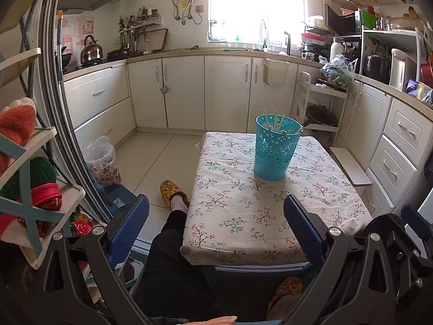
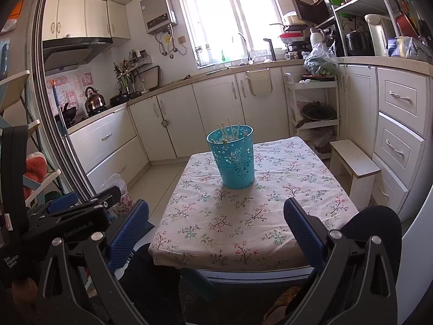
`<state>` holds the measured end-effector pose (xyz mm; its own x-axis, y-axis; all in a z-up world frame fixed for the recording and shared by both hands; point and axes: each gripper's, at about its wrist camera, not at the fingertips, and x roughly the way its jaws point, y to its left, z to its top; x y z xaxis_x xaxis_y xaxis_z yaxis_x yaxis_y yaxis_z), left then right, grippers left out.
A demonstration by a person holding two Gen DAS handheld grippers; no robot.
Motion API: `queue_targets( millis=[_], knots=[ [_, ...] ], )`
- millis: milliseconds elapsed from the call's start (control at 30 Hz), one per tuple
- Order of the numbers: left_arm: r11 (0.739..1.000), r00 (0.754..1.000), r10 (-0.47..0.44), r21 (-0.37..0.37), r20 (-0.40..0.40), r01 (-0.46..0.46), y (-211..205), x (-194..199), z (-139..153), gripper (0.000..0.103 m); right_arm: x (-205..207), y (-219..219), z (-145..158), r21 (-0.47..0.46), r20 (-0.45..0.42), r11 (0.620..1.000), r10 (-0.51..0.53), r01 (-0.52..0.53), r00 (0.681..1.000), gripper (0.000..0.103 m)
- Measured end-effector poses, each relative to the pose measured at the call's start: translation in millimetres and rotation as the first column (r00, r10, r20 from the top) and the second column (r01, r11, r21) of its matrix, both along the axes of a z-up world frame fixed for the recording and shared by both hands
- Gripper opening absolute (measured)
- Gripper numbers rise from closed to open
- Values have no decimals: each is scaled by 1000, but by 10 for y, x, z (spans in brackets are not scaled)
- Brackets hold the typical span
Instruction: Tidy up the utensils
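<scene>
Standing upright on the far half of the bench (image 1: pixel 270 216), a teal plastic bucket (image 1: pixel 276 149) with a pierced flower pattern holds several pale chopsticks (image 1: pixel 274 120), which lean inside and rise above its round rim. A soft floral cloth covers the bench. The left gripper (image 1: pixel 216 230) and the right gripper (image 2: pixel 216 233) are both held before the near edge, each with its ribbed blue jaws wide apart and holding nothing. Only the left wrist view shows a foot in a yellow patterned slipper (image 1: pixel 171 191) on the tiled floor. Only the right wrist view shows the whole small white wooden stool (image 2: pixel 354 162) beside the bench, and the left gripper's black body at the left.
</scene>
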<state>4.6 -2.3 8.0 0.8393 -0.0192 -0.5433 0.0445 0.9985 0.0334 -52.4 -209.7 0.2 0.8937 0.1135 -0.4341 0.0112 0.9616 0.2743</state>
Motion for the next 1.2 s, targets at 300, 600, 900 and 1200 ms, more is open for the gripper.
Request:
queue_targets(
  millis=[300, 600, 900, 1200],
  knots=[
    [1000, 1000, 0, 2, -5, 0, 1, 4, 5, 95, 4, -21, 5, 4, 1, 1000, 2, -2, 1000, 96],
    [1000, 1000, -1, 1, -8, 1, -6, 7, 6, 95, -5, 9, 2, -1, -3, 1000, 12, -12, 1000, 96],
    [1000, 1000, 0, 4, -29, 0, -6, 64, -47, 95, 52, 4, -42, 6, -24, 1000, 20, -20, 999, 96],
    [1000, 1000, 3, 4, -17, -3, -4, 30, -27, 95, 15, 9, -32, 7, -15, 1000, 20, -20, 1000, 96]
  ],
)
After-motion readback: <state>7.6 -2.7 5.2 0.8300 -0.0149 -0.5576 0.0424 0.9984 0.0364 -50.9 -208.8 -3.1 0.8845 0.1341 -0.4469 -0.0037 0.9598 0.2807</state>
